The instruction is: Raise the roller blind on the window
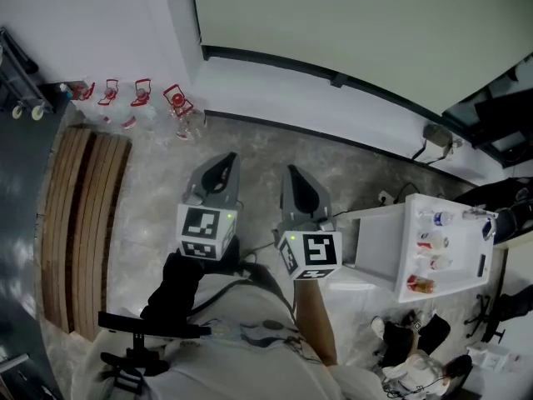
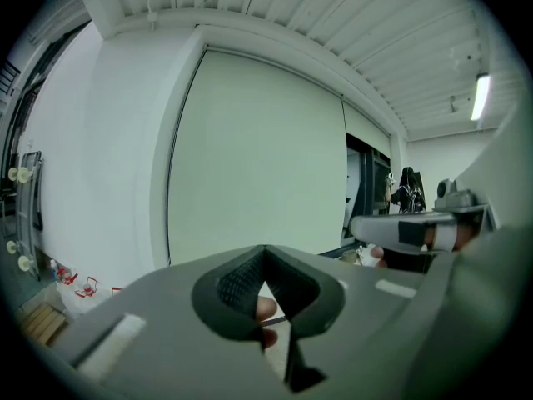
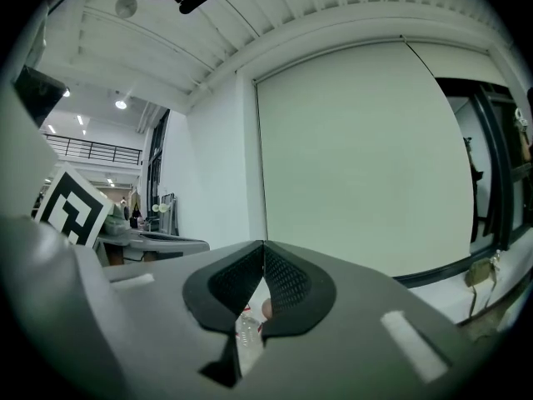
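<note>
Left gripper (image 1: 223,167): held low in front of the person, on the left of the pair. Its marker cube (image 1: 206,232) faces up. In the left gripper view the jaws (image 2: 265,261) are pressed together at the tips, with nothing between the pads.
Right gripper (image 1: 298,182): just beside the left one and parallel to it, its own cube (image 1: 310,255) facing up. In the right gripper view the jaws (image 3: 263,252) are likewise closed on each other and grip nothing.
Floor (image 1: 158,182): grey and mottled, beneath both grippers.
Wooden slats (image 1: 79,223): lie on the floor to the person's left, well apart from the grippers.
White cart (image 1: 379,240): stands to the right. Several small containers (image 1: 429,261) rest on its top.
Clear bottles (image 1: 137,98): a row with red fittings at the foot of the wall (image 1: 100,23), left of the window.
Roller blind (image 1: 358,23): pale green, hanging on the window straight ahead of both grippers and well apart from them. Both gripper views show it covering the pane (image 2: 258,157) (image 3: 358,157).
Bottom rail (image 1: 275,63): dark, sitting low against the white wall under the window. The blind is fully lowered, and neither gripper touches it.
</note>
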Demonstrator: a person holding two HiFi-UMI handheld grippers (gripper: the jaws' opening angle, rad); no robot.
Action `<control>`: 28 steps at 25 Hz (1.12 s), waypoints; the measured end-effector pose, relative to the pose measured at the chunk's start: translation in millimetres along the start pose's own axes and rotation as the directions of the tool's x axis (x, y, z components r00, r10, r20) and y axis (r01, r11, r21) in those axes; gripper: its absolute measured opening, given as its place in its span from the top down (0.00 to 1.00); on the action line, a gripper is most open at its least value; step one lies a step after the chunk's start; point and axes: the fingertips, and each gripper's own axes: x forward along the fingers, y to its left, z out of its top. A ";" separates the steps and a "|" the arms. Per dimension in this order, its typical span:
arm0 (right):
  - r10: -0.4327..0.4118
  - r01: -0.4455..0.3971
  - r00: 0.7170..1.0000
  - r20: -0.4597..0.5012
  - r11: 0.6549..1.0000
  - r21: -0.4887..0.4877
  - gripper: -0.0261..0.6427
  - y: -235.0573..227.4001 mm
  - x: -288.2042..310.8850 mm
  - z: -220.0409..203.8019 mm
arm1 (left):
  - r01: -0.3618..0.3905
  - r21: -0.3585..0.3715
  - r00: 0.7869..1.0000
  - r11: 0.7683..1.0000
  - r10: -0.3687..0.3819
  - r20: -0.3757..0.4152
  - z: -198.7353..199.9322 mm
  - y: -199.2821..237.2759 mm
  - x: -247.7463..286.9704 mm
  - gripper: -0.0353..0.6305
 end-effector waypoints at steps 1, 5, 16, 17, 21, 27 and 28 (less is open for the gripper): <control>-0.002 0.002 1.000 -0.003 1.000 -0.004 0.96 0.4 6.2 0.6 | 0.003 -0.004 1.000 1.000 -0.003 0.002 1.3 4.7 6.1 0.95; -0.005 0.005 1.000 -0.005 1.000 0.010 0.96 -2.9 37.0 8.7 | 0.027 -0.024 0.999 0.999 -0.026 0.020 13.9 24.2 38.4 0.95; -0.075 0.075 0.997 -0.004 0.997 0.013 0.96 -26.0 105.3 27.4 | 0.093 -0.026 0.996 0.995 -0.093 0.013 31.2 63.7 96.0 0.95; -0.080 0.081 0.997 -0.011 0.997 0.016 0.96 -26.9 111.1 25.4 | 0.093 -0.030 0.996 0.995 -0.093 0.006 29.1 69.2 99.3 0.95; -0.085 0.087 0.996 -0.039 0.996 0.030 0.96 -29.7 127.9 20.0 | 0.086 -0.049 0.996 0.995 -0.087 -0.018 22.6 82.9 106.5 0.95; -0.063 0.064 0.997 -0.041 0.997 0.030 0.96 -33.0 160.6 20.8 | 0.068 -0.054 0.997 0.996 -0.070 -0.032 17.8 98.9 124.1 0.95; -0.056 0.058 0.997 -0.042 0.998 0.028 0.96 -33.3 170.0 19.4 | 0.062 -0.057 0.997 0.996 -0.064 -0.033 16.5 105.5 130.1 0.95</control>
